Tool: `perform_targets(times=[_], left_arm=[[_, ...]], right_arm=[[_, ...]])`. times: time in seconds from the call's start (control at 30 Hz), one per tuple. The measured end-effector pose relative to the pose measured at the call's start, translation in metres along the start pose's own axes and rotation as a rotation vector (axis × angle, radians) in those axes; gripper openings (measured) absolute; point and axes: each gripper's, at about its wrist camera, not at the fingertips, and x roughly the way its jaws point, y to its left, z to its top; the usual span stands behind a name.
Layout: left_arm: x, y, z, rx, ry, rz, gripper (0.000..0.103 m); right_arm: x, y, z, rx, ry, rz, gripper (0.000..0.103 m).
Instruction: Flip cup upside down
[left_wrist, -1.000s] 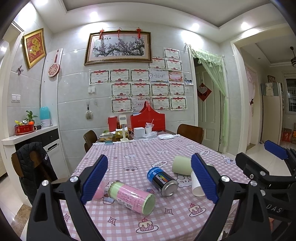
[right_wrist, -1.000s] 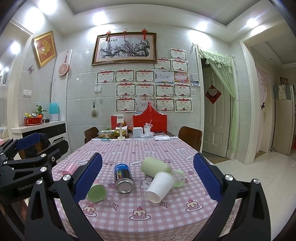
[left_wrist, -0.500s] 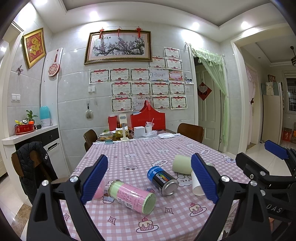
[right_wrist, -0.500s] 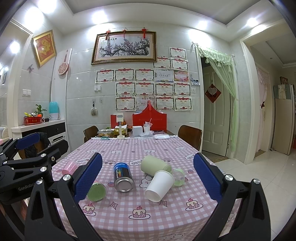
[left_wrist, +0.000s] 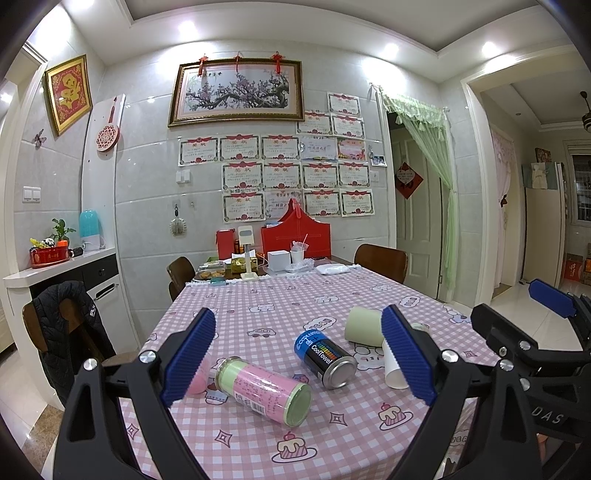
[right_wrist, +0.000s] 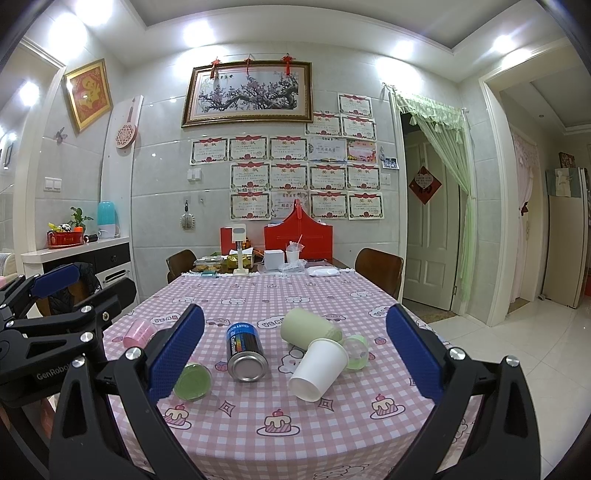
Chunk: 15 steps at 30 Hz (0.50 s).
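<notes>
- Left wrist view: left gripper (left_wrist: 297, 356) spread wide, holding nothing. White paper cup (left_wrist: 392, 369) on its side near the table's (left_wrist: 258, 435) right edge, mostly hidden behind the right finger pad; orientation unclear here.
- Right wrist view: right gripper (right_wrist: 295, 354) wide open, empty. Cup (right_wrist: 318, 363) dead ahead between the pads, base toward the near edge, mouth away, against a green cup (right_wrist: 308, 328). Right gripper judged nearer.

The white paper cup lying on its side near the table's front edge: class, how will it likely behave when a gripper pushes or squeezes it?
The white paper cup lies on its side, so a nudge would probably roll it in a curve, given its taper. Its thin wall looks light and easily crushed. It touches the pale green cup, which may shift too.
</notes>
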Motion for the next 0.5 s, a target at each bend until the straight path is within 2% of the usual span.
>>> perform_targets(times=[0.5], left_arm=[[0.0084, -0.0010, -0.0053, 0.003, 0.019, -0.001, 0.090]], right_arm=[[0.0043, -0.0059, -0.0077, 0.009, 0.015, -0.003, 0.095]])
